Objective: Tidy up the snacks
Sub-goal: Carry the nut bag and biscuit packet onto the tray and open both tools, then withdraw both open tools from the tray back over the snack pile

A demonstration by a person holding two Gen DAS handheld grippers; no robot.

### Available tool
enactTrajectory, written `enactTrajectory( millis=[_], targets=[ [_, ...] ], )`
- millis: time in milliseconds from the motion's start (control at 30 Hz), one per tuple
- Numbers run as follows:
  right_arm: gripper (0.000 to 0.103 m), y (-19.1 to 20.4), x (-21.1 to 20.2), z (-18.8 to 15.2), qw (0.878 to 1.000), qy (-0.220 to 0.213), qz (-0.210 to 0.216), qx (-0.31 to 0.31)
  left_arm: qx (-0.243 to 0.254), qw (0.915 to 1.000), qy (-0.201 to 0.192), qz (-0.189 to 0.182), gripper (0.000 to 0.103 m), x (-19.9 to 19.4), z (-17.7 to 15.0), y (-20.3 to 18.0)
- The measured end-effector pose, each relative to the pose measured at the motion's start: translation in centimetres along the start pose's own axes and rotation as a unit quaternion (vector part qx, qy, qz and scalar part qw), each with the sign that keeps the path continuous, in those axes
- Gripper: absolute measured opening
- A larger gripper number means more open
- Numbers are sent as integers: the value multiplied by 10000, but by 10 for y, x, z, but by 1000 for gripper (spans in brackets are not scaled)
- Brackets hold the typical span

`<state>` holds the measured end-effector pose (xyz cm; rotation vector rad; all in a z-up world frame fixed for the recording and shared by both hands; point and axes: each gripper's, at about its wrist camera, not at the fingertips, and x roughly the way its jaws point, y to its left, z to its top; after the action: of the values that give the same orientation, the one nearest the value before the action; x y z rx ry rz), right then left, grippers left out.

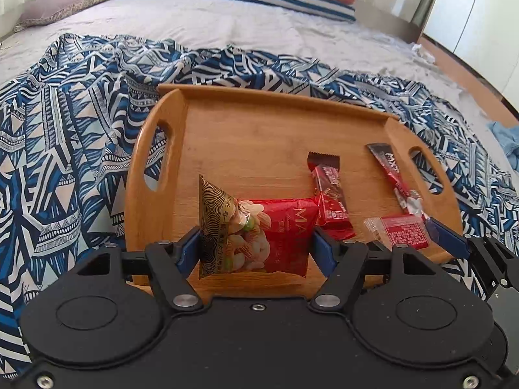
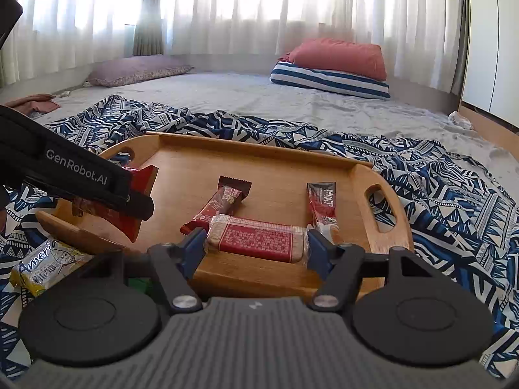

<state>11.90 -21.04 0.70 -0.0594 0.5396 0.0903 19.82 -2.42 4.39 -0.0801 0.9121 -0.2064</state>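
Left tongs: black frame with blue pads, tilted steeply down over the near edge of the tray, pads pressed on both sides of a nut packet.
Nut packet: soft crinkled pouch, red with a gold spiral-printed end and a clear window showing nuts; held upright just above the tray floor.
Right tongs: same black and blue build, angled gently down, gripping a biscuit packet by its two short ends.
Biscuit packet: flat rectangular clear wrap with a red label, at the tray's near rim; whether it rests on the wood I cannot tell.
Tray: smooth honey-coloured wood, rounded ends with cut-out handles, low walls.
On the tray: glossy dark-red bar at the centre; slim red-and-black stick sachet near the right handle.
Beside the tray: yellow snack packet on the cloth, left.
Cloth: rumpled blue-and-white geometric print, under the tray.
Bed: pale grey sheet.
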Motion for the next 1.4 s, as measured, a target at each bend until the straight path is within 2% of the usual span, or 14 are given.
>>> enactTrajectory(
  millis=[133,367,567,767,867,933,1000,1400],
  targets=[
    [70,0,6,-2,10000,53,-2,-20,17,9998,199,30,68,12,3,-1],
    [70,1,12,-3,9998,122,-41,-126,70,9994,308,139,69,19,10,-6],
    [71,1,14,-3,9998,147,-42,-139,53,9994,297,190,72,21,11,-7],
    [73,0,15,-3,9997,166,-53,-168,26,9991,326,276,80,21,11,-6],
    [81,1,14,-3,9997,161,-58,-179,10,9990,335,281,84,20,10,-5],
    [82,1,13,-3,9997,143,-94,-181,15,9992,316,264,93,19,9,-4],
    [86,1,11,-3,9998,118,-91,-162,42,9992,256,299,97,16,8,-4],
    [92,2,0,0,9996,84,-90,-243,250,9993,-75,285,99,-14,-1,-7]
  ],
)
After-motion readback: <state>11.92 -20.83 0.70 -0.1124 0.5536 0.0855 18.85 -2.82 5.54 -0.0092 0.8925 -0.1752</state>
